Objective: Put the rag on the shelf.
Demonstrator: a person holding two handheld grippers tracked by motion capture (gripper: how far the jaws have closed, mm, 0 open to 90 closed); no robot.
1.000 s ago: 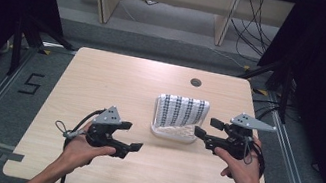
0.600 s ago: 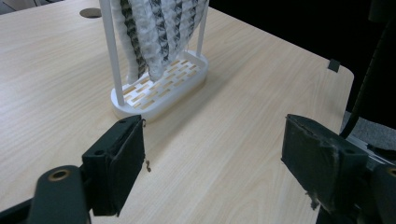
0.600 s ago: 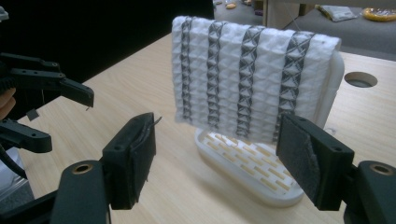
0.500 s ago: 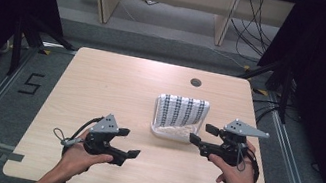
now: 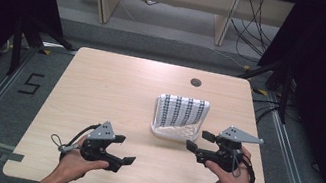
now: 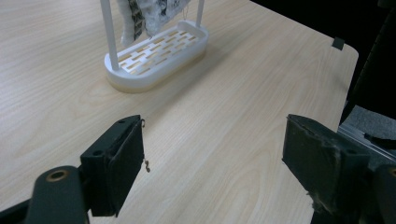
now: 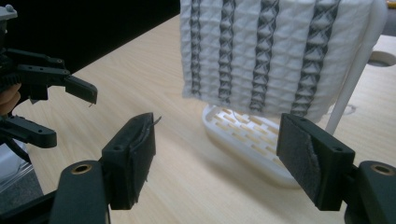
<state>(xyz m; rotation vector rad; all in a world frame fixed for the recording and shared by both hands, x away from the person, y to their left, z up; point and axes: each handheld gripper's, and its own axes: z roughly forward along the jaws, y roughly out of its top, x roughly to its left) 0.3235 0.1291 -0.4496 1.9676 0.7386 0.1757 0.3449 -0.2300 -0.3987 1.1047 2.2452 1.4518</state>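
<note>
Pale wood of the desk carries one landmark to work from: the white rack, an oval slotted tray with thin upright posts, standing right of the desk's middle. Over its top bar hangs the cloth, white with dark patterned stripes, draped down the near face and stopping just above the tray. Your right tongs sit just beside the rack's right end, pointing at it, jaws spread wide and holding nothing; your left tongs wait well apart from the rack, nearer you and to its left, likewise wide open and empty. To lift the cloth cleanly, I'd bring the right tongs in level with its lower hem, pinch fabric alone, clear of the post, and keep the left tongs ready to steady the tray if it threatens to tip.
</note>
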